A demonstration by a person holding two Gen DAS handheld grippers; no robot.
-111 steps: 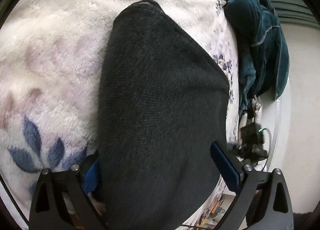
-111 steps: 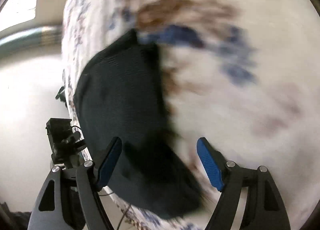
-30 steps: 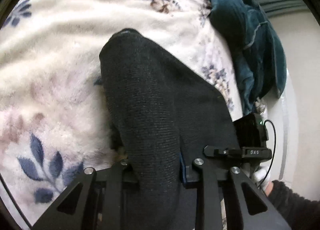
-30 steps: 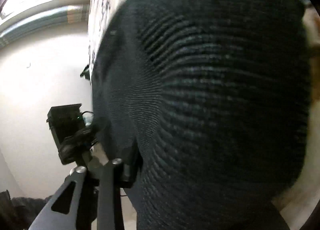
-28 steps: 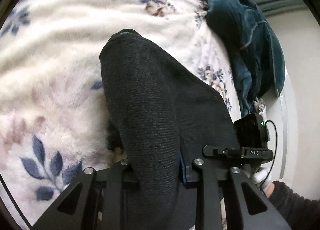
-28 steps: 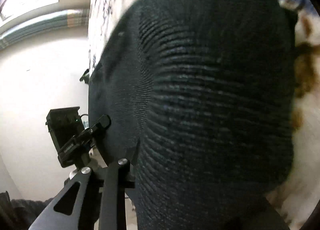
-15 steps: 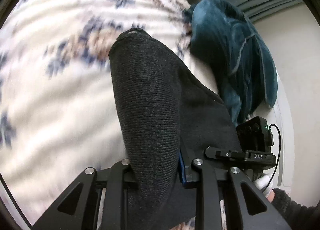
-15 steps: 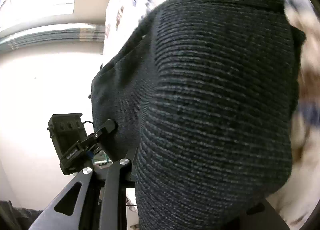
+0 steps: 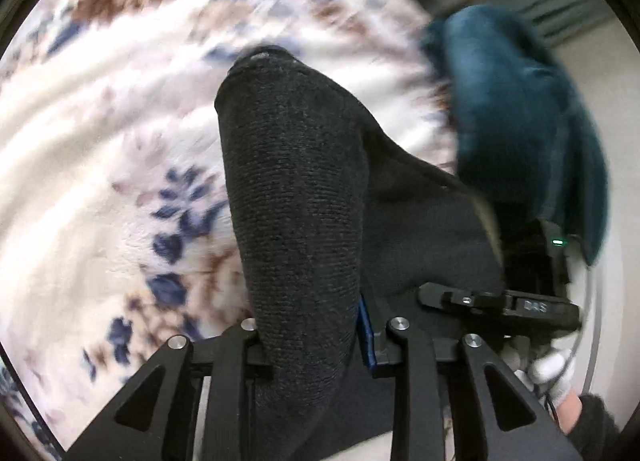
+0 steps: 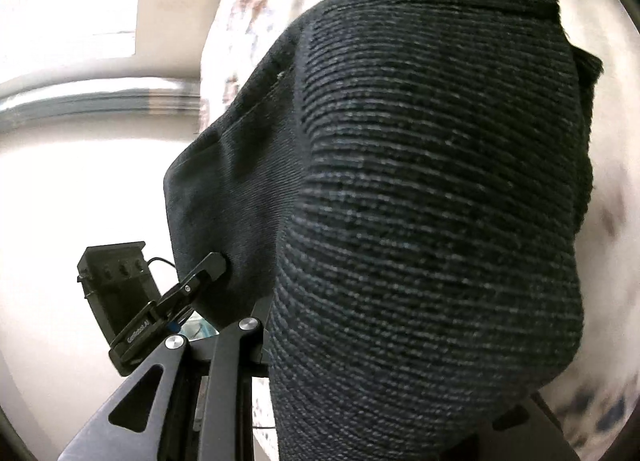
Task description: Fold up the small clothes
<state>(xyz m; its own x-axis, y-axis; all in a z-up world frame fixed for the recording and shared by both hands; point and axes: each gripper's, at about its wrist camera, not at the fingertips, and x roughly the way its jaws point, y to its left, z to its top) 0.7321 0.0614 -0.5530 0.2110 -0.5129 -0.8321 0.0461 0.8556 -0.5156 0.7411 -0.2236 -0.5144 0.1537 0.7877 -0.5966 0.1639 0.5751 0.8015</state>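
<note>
Both my wrist cameras look steeply down, pressed close against the same dark knitted garment [image 9: 296, 197] [image 10: 432, 201] over the floral fleece blanket [image 9: 100, 141].

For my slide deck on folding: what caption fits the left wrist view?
Left gripper pinching a fold of dark knit garment above a floral fleece blanket, teal cloth beyond.

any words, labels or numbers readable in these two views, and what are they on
"DAS": white letters, slightly blurred, on the black bar of the right tongs, seen from the left wrist view beside the dark knit garment.
Unreadable: a small white print on the bar of the left tongs in the right wrist view, too small and tilted to make out.
No text shows on the floral blanket or the teal cloth.
</note>
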